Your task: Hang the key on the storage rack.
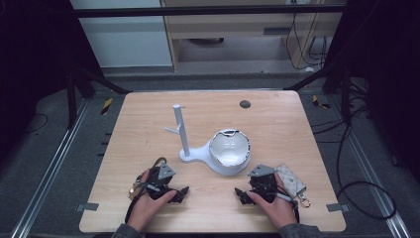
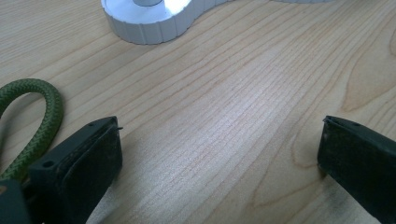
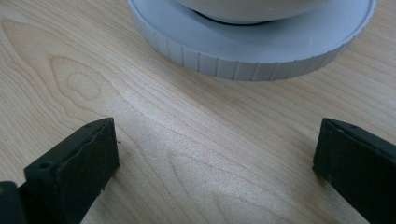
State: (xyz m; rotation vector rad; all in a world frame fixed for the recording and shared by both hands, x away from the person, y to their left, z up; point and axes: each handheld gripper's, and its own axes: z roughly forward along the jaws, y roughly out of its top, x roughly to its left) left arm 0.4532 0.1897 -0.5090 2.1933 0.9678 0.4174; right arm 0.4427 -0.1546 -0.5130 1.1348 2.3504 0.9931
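Currently both wide: left gripper (image 1: 179, 192) and right gripper (image 1: 241, 194) sat just before the white stand (image 1: 194, 154). Risk: careless reach tips the cracked bowl (image 1: 229, 149).

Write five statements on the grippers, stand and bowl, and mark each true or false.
1. Both grippers, left gripper and right gripper, are open. True.
2. The white bowl sits on the stand's base. True.
3. The left gripper holds the post. False: its fingers are empty over the table.
4. The bowl lies upside down. False: its opening faces up.
5. A green cord lies beside the left gripper. True.
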